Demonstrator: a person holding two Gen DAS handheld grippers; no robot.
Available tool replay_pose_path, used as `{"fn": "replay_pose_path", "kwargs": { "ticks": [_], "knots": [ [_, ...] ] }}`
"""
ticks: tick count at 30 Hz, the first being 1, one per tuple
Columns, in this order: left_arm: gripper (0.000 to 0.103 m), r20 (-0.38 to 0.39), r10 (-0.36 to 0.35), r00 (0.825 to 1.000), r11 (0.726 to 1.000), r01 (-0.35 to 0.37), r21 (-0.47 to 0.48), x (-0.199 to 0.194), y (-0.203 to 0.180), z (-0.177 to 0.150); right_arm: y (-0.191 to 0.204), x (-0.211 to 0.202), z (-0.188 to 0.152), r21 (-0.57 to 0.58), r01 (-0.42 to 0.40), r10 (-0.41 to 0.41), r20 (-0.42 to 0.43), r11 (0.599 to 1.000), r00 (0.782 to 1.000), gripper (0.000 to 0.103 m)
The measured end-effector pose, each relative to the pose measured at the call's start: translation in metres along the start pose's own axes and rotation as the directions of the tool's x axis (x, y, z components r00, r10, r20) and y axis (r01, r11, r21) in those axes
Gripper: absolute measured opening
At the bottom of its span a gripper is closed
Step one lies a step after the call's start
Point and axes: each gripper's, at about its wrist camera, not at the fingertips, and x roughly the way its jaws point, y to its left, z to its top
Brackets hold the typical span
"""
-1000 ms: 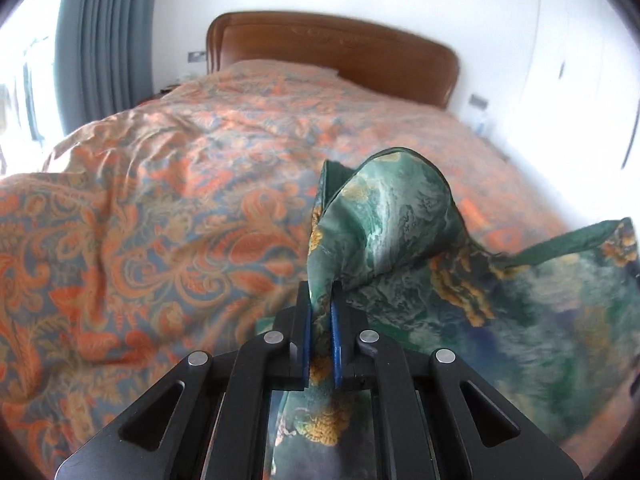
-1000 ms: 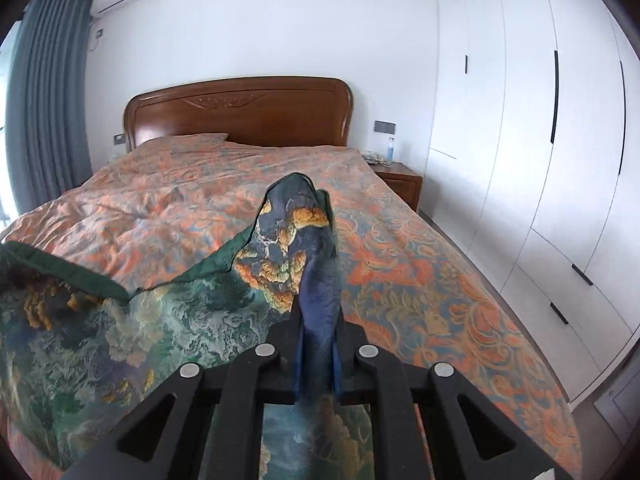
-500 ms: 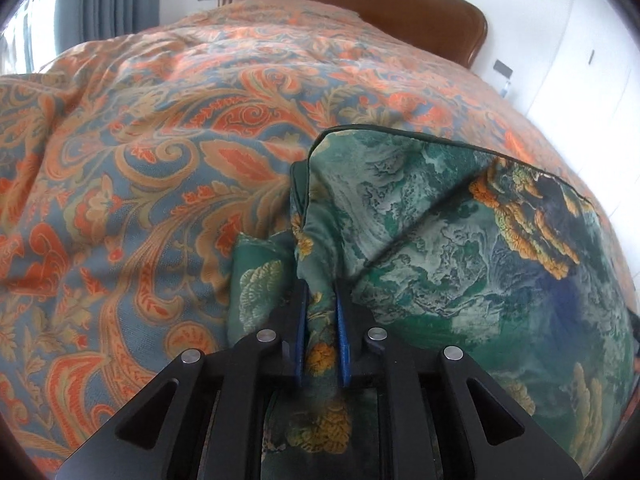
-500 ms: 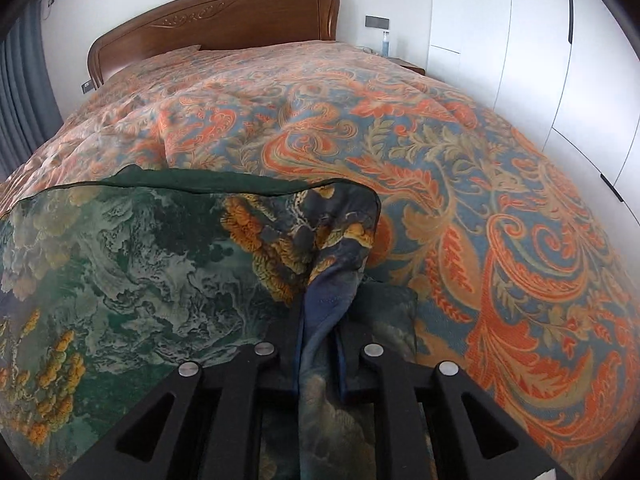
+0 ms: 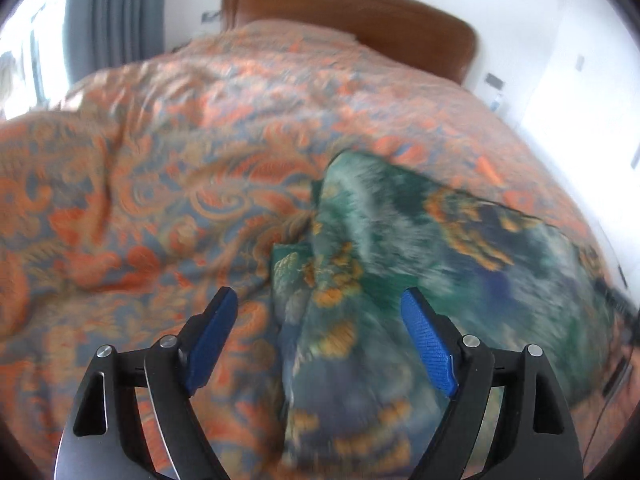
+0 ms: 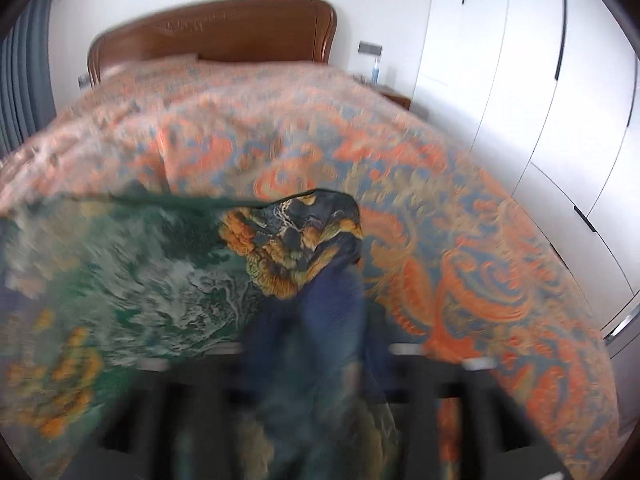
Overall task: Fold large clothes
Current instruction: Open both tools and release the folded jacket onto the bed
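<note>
A green garment with orange and blue print (image 5: 420, 240) lies on the bed, its left corner bunched up between my fingers. My left gripper (image 5: 318, 316) is open, its blue pads (image 5: 428, 340) wide apart on either side of the cloth and not gripping it. In the right wrist view the same garment (image 6: 132, 264) spreads to the left and its blue and orange corner (image 6: 304, 248) rises over my right gripper (image 6: 316, 360). That gripper is blurred by motion and the cloth covers its fingers, so its state is unclear.
The bed has an orange and blue paisley cover (image 5: 160, 184) and a brown wooden headboard (image 6: 224, 32). White wardrobe doors (image 6: 540, 80) stand along the right, a nightstand (image 6: 394, 98) beside the headboard, grey curtains (image 5: 116, 16) at the left.
My left gripper has opened and let go of the garment's corner, which now rests on the bed. Both cameras have tilted up and are blurred. The garment went from lifted to laid down.
</note>
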Motion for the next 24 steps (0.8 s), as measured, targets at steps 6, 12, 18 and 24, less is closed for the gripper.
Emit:
{"fn": "replay_pose_path", "kwargs": {
  "ticks": [6, 12, 18, 24],
  "knots": [
    [0.096, -0.002, -0.141, 0.99, 0.945, 0.135, 0.297, -0.054, -0.077, -0.02, -0.011, -0.093, -0.004, 0.001, -0.081, 0.08, 0.147, 0.997, 0.986, 0.093],
    [0.096, -0.207, -0.165, 0.964, 0.81, 0.253, 0.53, -0.018, -0.184, -0.054, -0.012, -0.156, -0.056, 0.01, -0.234, 0.229, 0.164, 0.972, 0.96, 0.093],
    [0.099, -0.315, -0.09, 0.945, 0.888, 0.22, 0.404, 0.084, -0.204, -0.021, -0.013, -0.185, -0.116, 0.048, -0.321, 0.314, 0.122, 0.946, 0.942, 0.093],
    [0.099, -0.29, -0.059, 0.955, 0.934, 0.155, 0.322, 0.144, -0.211, 0.04, -0.025, -0.196, -0.161, 0.116, -0.356, 0.344, 0.112, 0.927, 0.932, 0.093]
  ]
}}
